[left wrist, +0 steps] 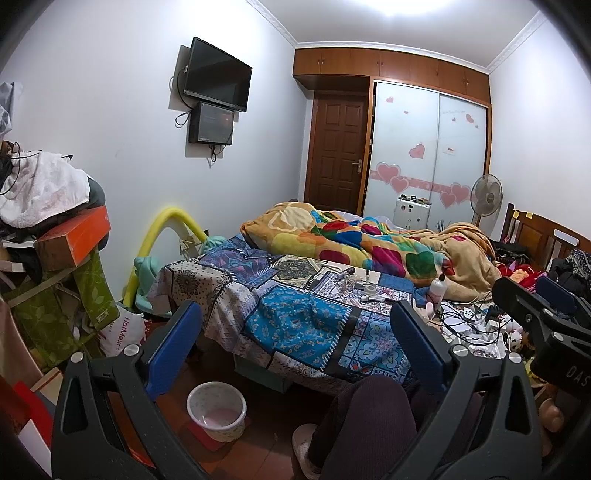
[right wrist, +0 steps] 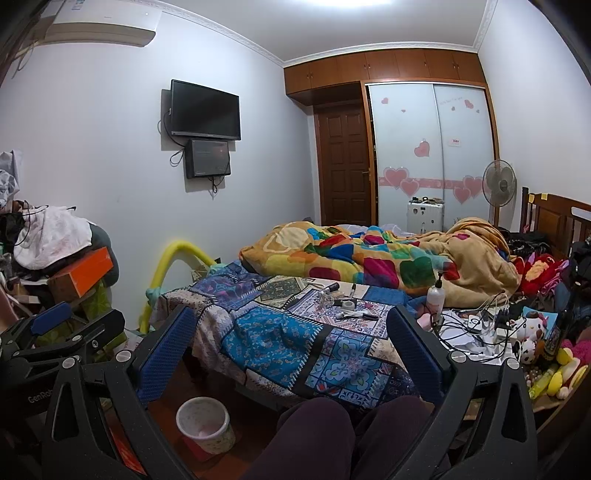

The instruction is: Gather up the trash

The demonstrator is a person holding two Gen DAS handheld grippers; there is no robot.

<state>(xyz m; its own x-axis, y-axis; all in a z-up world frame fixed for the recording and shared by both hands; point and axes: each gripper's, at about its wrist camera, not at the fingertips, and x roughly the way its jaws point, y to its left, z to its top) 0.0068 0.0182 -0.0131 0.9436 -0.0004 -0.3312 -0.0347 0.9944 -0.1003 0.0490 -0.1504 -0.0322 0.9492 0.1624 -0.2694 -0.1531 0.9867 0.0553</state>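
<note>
Both my left gripper (left wrist: 295, 354) and right gripper (right wrist: 291, 354) are wide open and empty. The scraps (right wrist: 354, 314) on the patterned cloth (right wrist: 273, 332) look light and flimsy, so I'd pinch each by its middle and drop it in the bin (right wrist: 205, 424) on the floor below.

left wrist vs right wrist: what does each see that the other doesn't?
Only left wrist: the person's slipper on the floor and the HotMax bag.
Only right wrist: the air conditioner high on the wall and the yellow plush toys at the far right.
Both: the TV, the patchwork cloth, the colourful blanket, the fan, the waste bin on the floor, and both claws open, left claw and right claw.
</note>
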